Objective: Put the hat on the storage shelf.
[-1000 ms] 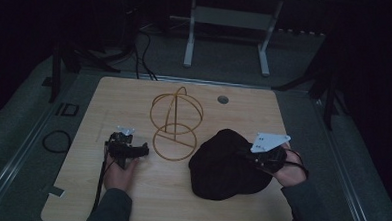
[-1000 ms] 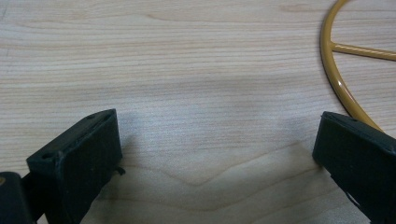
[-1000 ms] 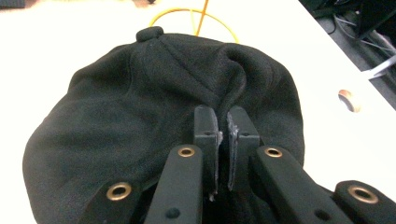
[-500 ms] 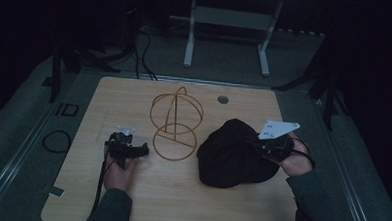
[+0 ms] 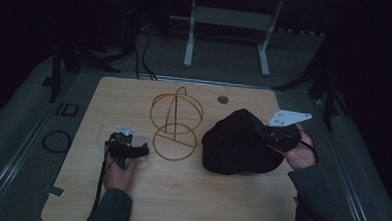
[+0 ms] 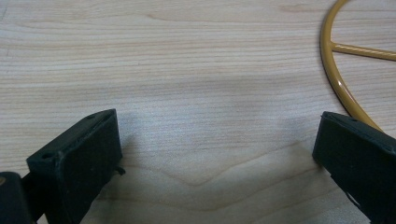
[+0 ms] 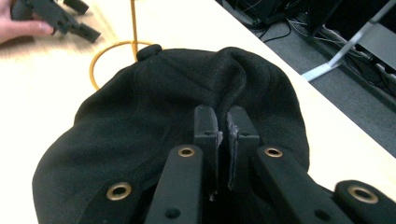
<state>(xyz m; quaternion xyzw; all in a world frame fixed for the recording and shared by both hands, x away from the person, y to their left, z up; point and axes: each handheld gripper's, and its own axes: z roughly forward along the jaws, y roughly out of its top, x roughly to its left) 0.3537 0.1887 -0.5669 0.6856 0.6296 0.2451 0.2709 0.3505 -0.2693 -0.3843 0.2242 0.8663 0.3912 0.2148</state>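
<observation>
A black fabric hat [image 5: 235,142] lies bunched on the right half of the wooden table [image 5: 190,200]. My right gripper [image 5: 273,135] is shut on a fold of it at its right side; in the right gripper view the two pads [image 7: 226,126] pinch the cloth of the hat [image 7: 154,107] together. A yellow wire stand [image 5: 176,124] with a ring base and an upright hoop stands mid-table, left of the hat. My left gripper [image 5: 127,148] rests on the table left of the stand, open, with bare wood between its jaws [image 6: 215,140] and the stand's ring [image 6: 334,70] by its right jaw.
A round grommet hole [image 5: 223,99] sits near the table's far edge. Beyond the table stand white frame legs [image 5: 189,40] on a grey floor. A cable loop [image 5: 56,140] lies on the floor at the left. The table's near half is bare wood.
My right gripper has risen and drawn back to the right with the hat's edge, pulling the hat into a taller bunch. The left gripper has stayed put.
</observation>
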